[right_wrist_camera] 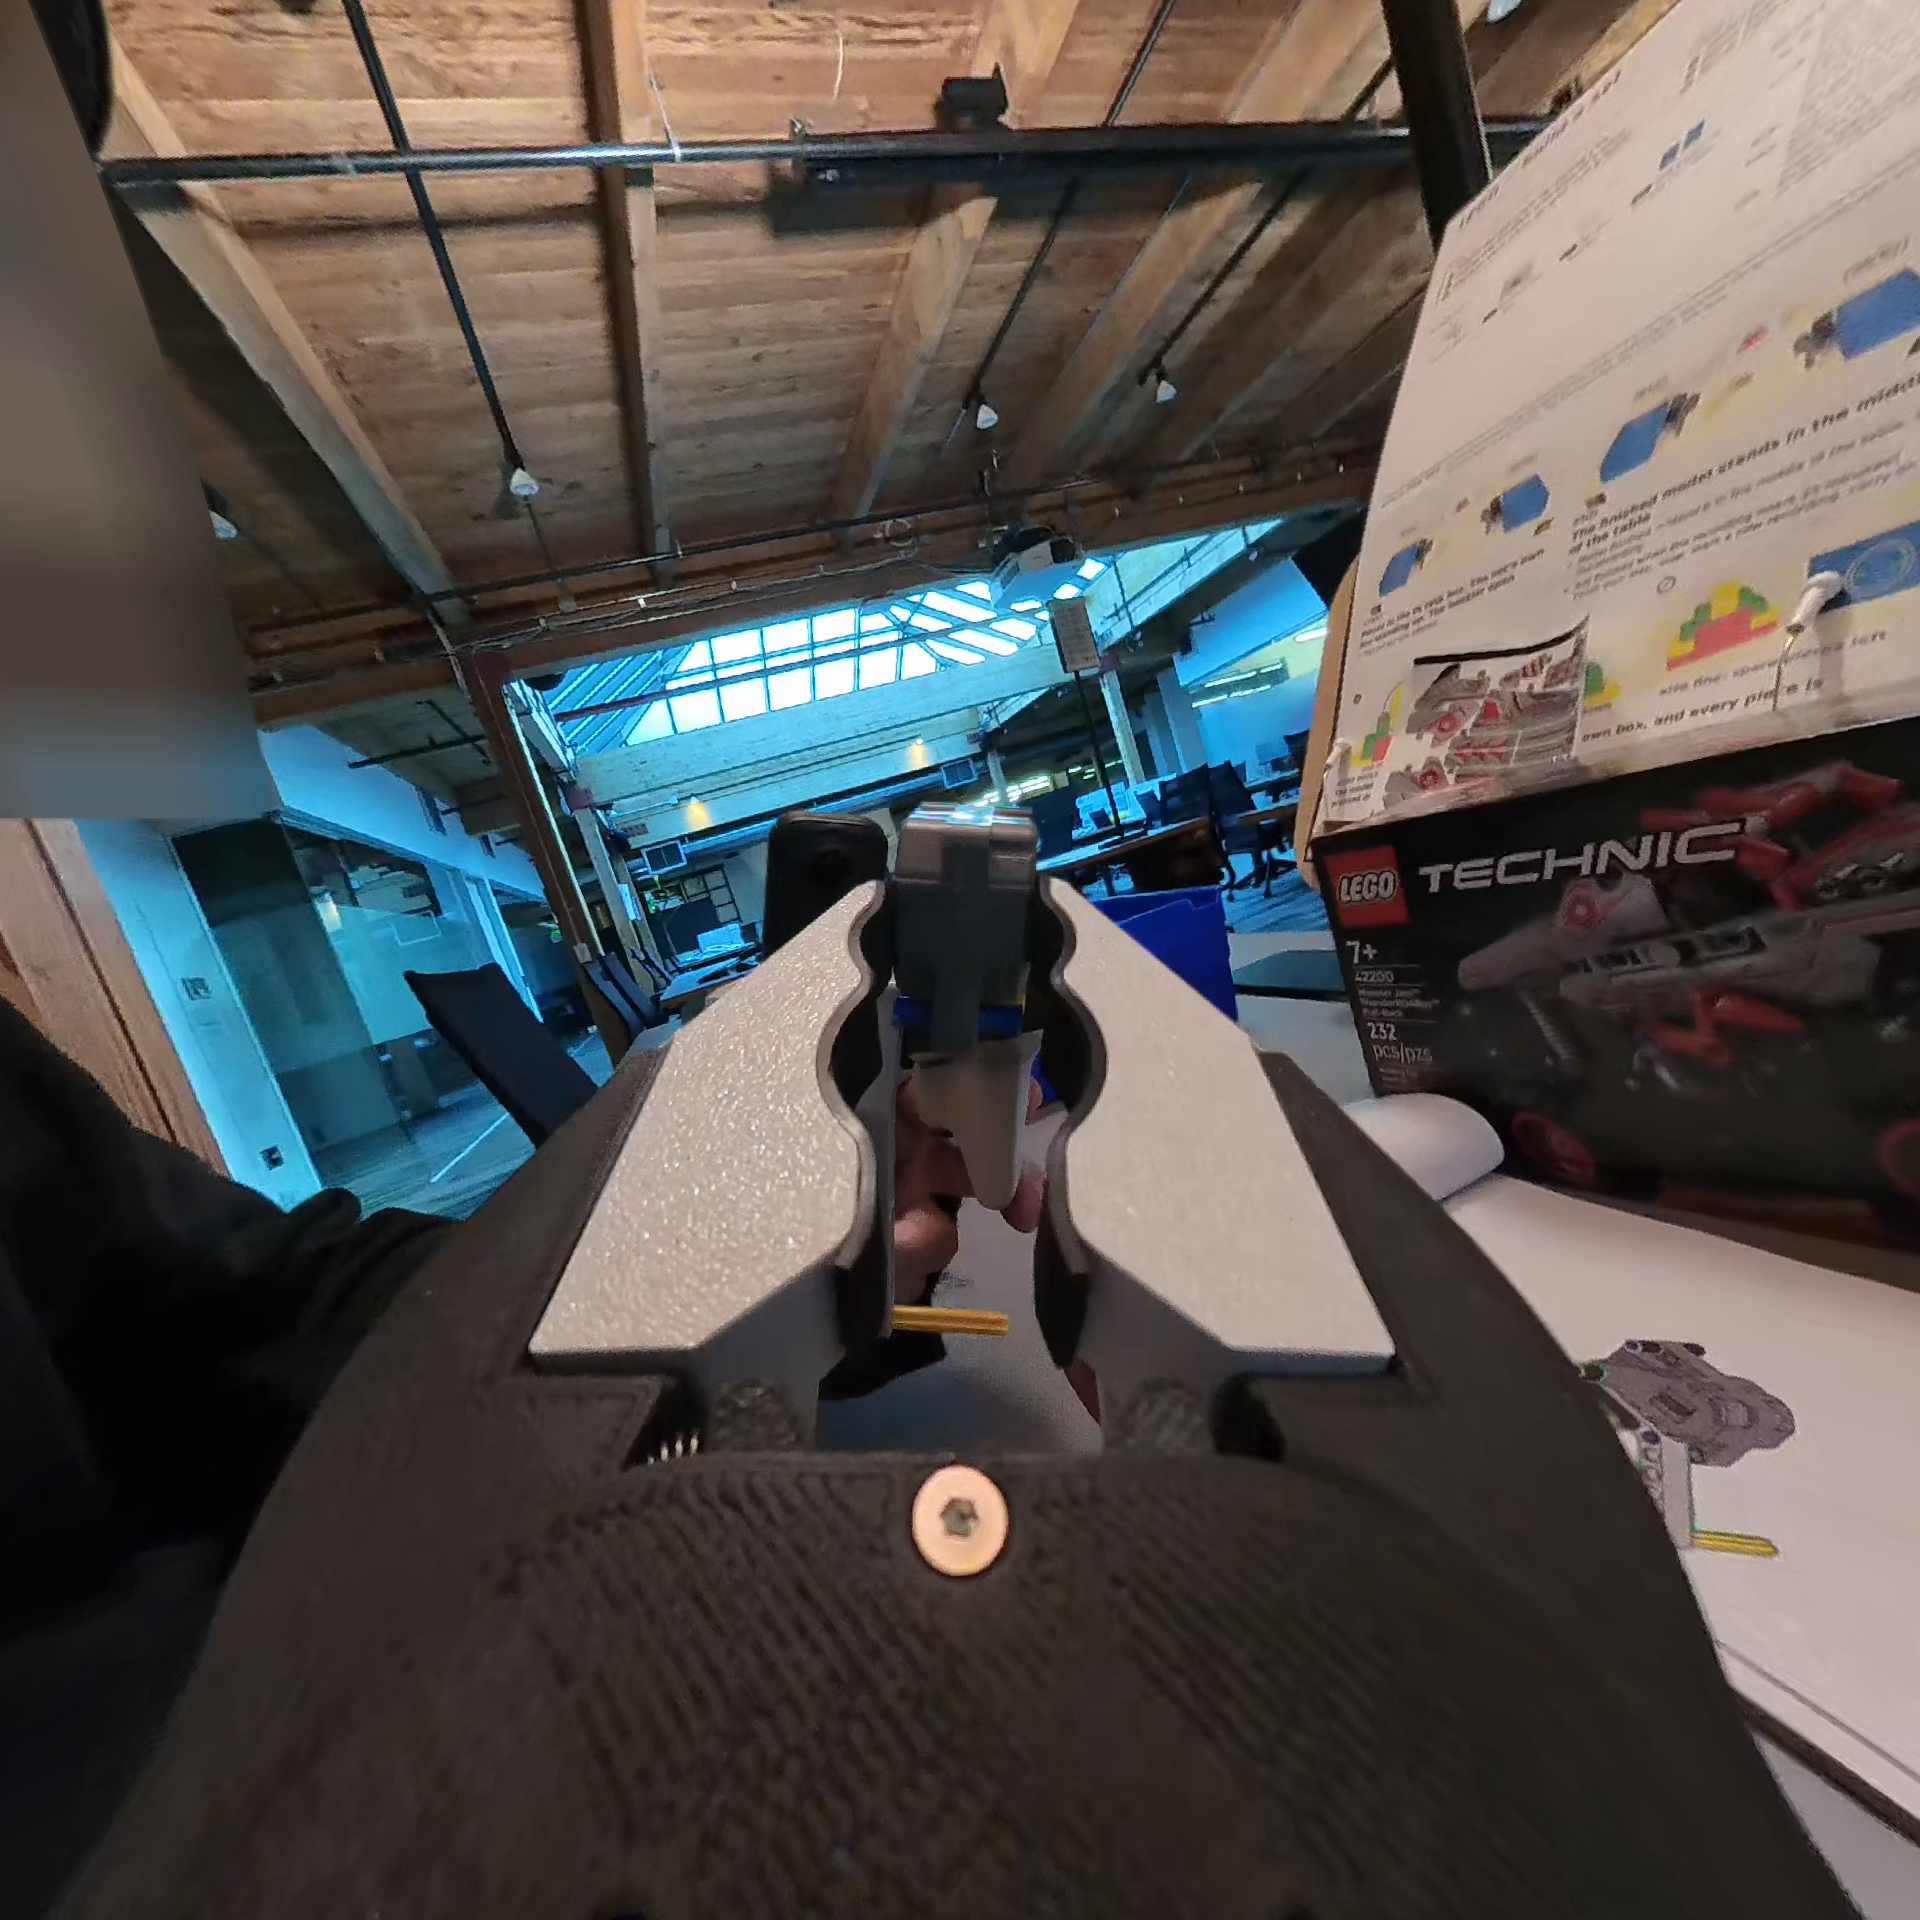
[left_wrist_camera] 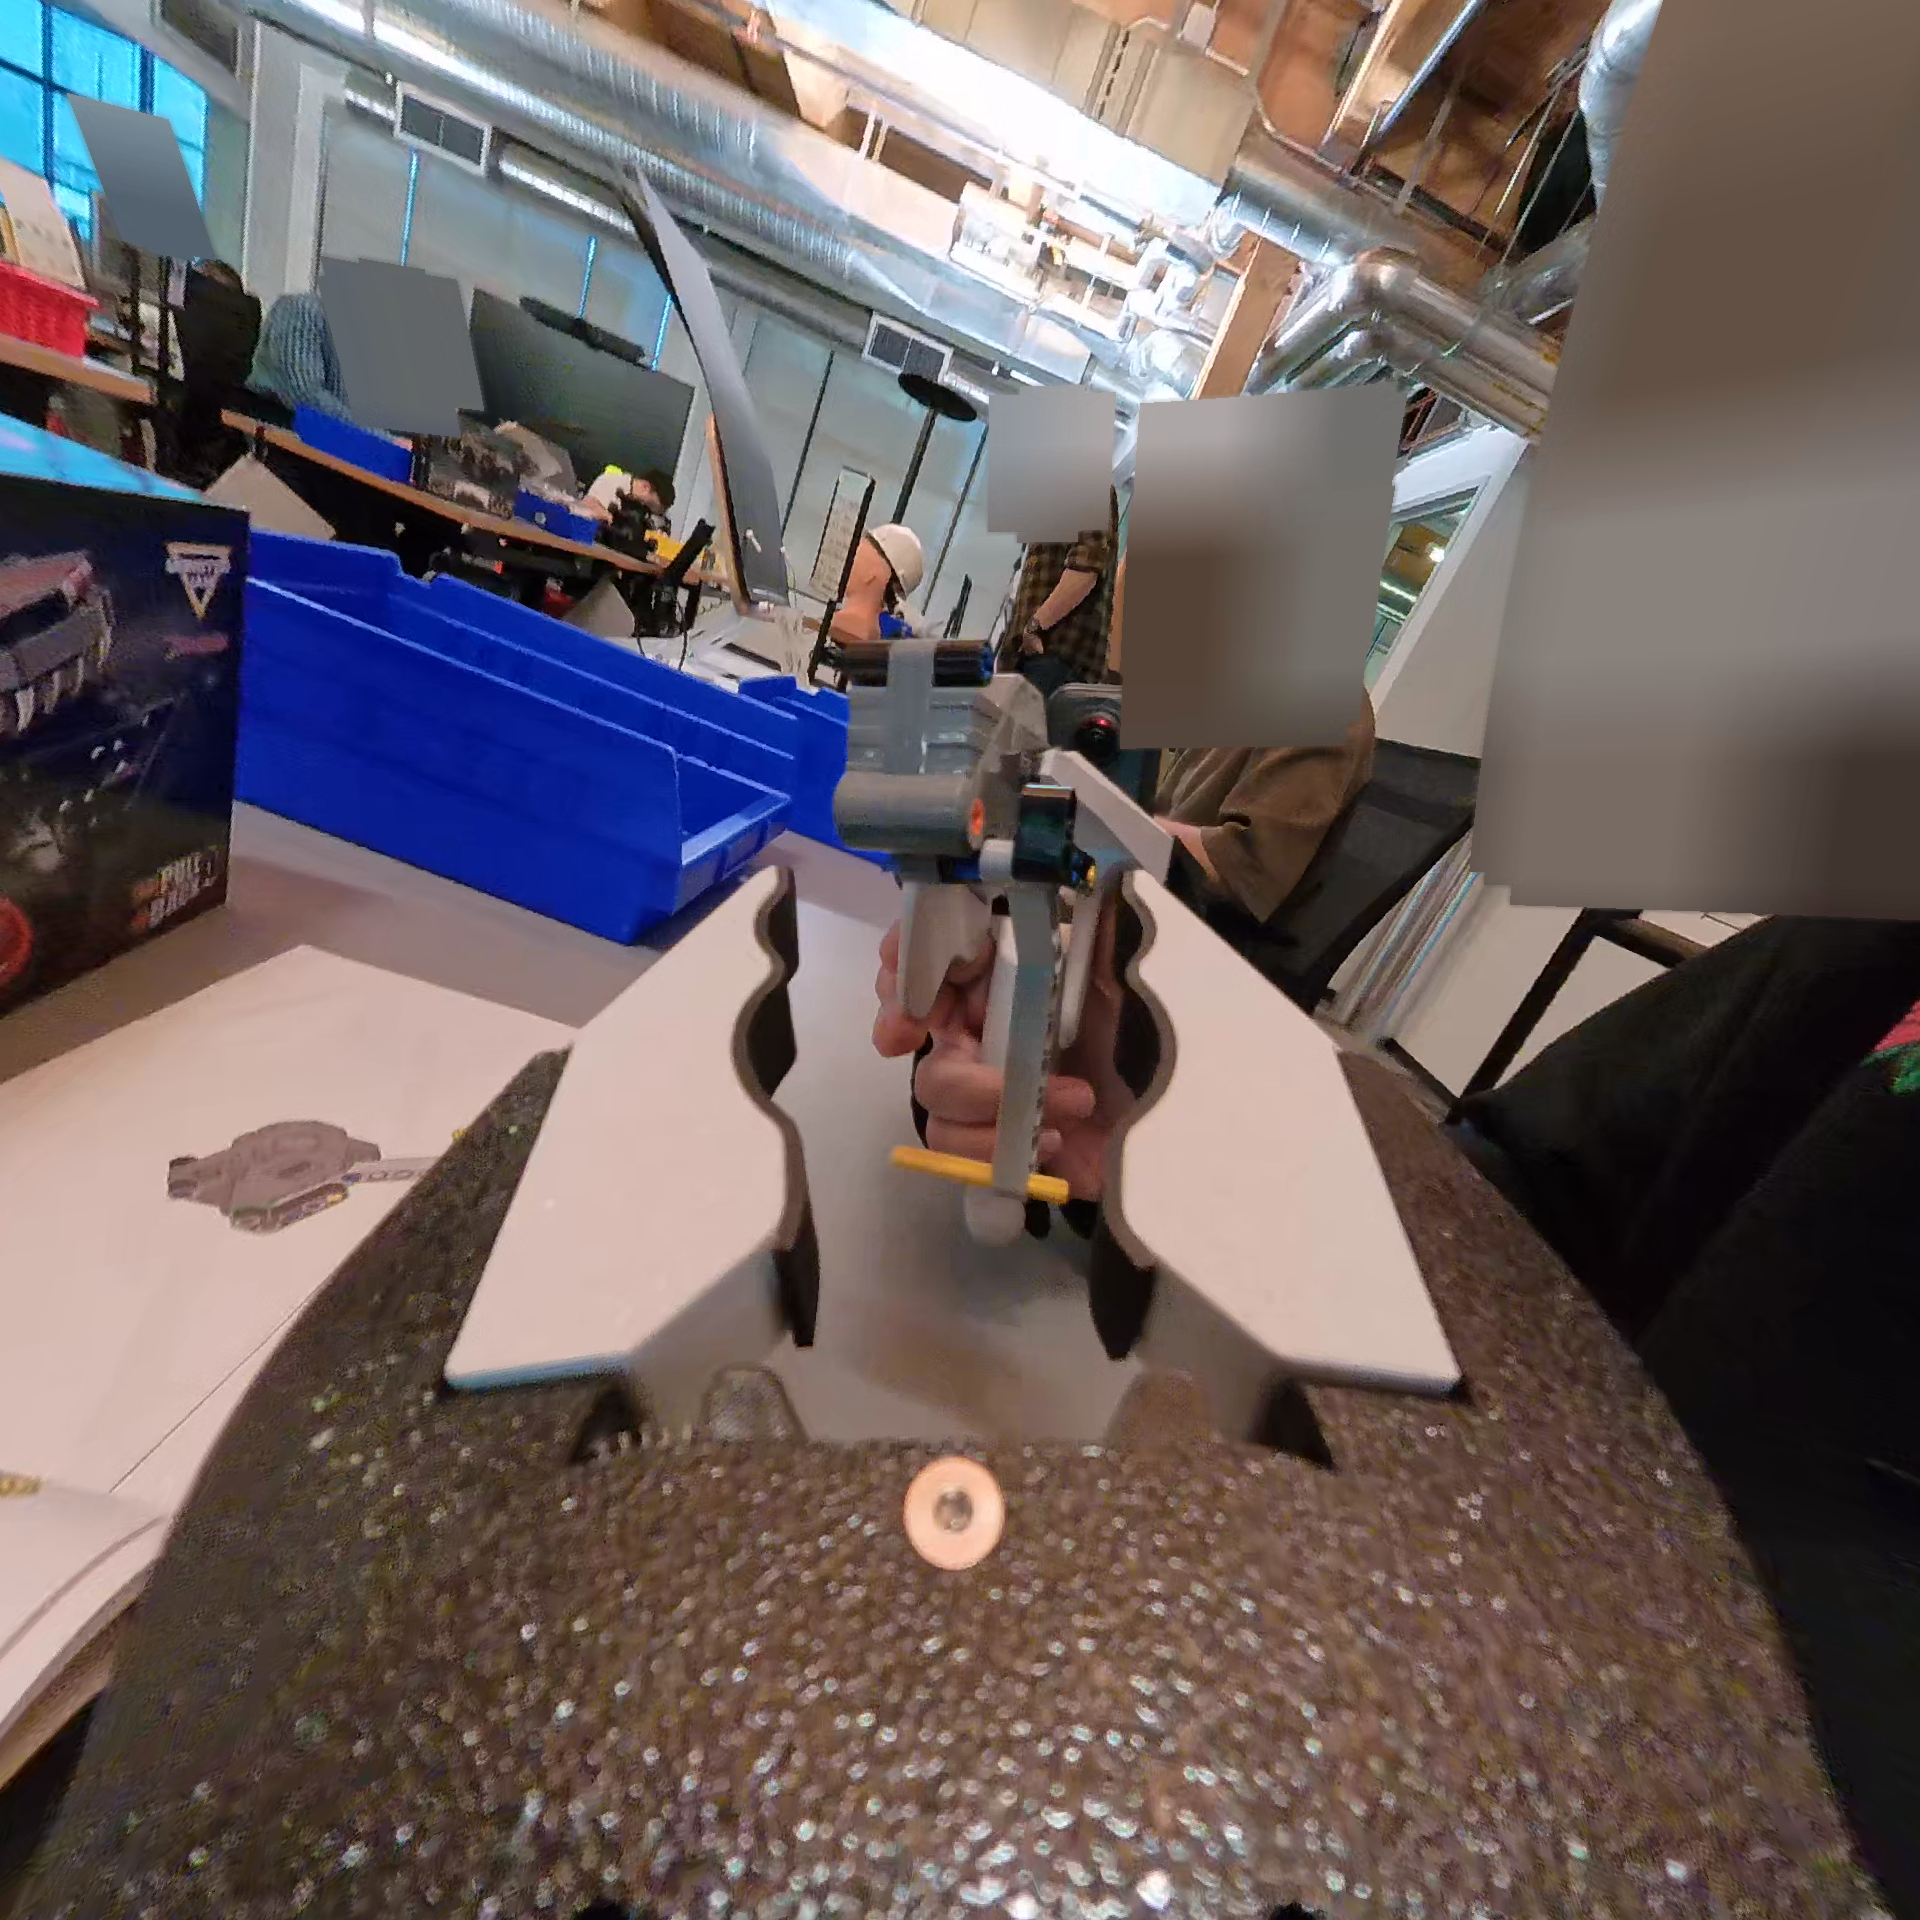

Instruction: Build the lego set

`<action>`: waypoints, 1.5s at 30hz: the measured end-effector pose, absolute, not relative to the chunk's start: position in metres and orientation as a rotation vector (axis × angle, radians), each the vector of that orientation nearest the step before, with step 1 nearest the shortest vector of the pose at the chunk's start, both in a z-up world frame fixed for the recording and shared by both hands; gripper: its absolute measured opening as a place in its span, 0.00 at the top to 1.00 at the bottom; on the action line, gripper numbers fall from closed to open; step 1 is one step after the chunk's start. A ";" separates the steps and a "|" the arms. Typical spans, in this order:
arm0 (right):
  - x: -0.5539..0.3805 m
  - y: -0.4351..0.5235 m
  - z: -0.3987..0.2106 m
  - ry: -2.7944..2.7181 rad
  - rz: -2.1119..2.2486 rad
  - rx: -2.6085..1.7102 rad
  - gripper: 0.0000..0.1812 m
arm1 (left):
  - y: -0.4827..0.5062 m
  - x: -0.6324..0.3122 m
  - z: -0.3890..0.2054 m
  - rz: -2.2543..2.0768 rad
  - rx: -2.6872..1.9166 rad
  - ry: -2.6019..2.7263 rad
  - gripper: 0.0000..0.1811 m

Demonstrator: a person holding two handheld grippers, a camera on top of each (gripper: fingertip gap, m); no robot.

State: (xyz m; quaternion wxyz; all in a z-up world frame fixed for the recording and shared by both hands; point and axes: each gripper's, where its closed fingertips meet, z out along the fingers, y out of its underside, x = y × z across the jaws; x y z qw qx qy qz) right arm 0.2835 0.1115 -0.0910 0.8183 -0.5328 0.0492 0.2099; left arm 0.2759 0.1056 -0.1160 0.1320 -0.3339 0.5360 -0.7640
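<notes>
A grey Lego assembly (left_wrist_camera: 935, 769) with blue and black pieces, long grey beams and a yellow axle (left_wrist_camera: 977, 1174) is held up in the air. My right gripper (right_wrist_camera: 961, 914) is shut on the grey assembly (right_wrist_camera: 966, 925), its pads pressing both sides; the yellow axle (right_wrist_camera: 951, 1322) shows low between its fingers. My left gripper (left_wrist_camera: 951, 914) faces it, open wide, its fingers on either side of the hanging beams without touching them. One pale finger of the right gripper (left_wrist_camera: 1107, 805) shows behind the assembly. A hand (left_wrist_camera: 987, 1070) shows behind the beams.
Blue bins (left_wrist_camera: 499, 748) and a dark Lego box (left_wrist_camera: 104, 727) stand on the table to the left, with an instruction page (left_wrist_camera: 260, 1195) lying flat. In the right wrist view, a Lego box (right_wrist_camera: 1621, 987), a leaning instruction board (right_wrist_camera: 1662, 416) and an open booklet (right_wrist_camera: 1714, 1403) are at right. People sit behind. My left and right fingertips are right by each other.
</notes>
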 end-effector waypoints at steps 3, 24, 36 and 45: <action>0.282 0.111 -0.087 0.106 0.443 -1.108 0.87 | 0.106 0.275 -0.114 -2.239 -0.960 1.529 0.70; 0.297 0.145 -0.153 0.595 0.989 -1.231 0.87 | 0.128 0.263 -0.129 -1.103 -0.292 1.801 0.81; 0.286 0.154 -0.181 0.717 1.163 -1.342 0.87 | 0.137 0.268 -0.174 -0.883 -0.312 2.028 0.93; 0.298 0.154 -0.185 0.800 1.198 -1.289 0.87 | 0.136 0.276 -0.178 -1.028 -0.579 2.060 0.96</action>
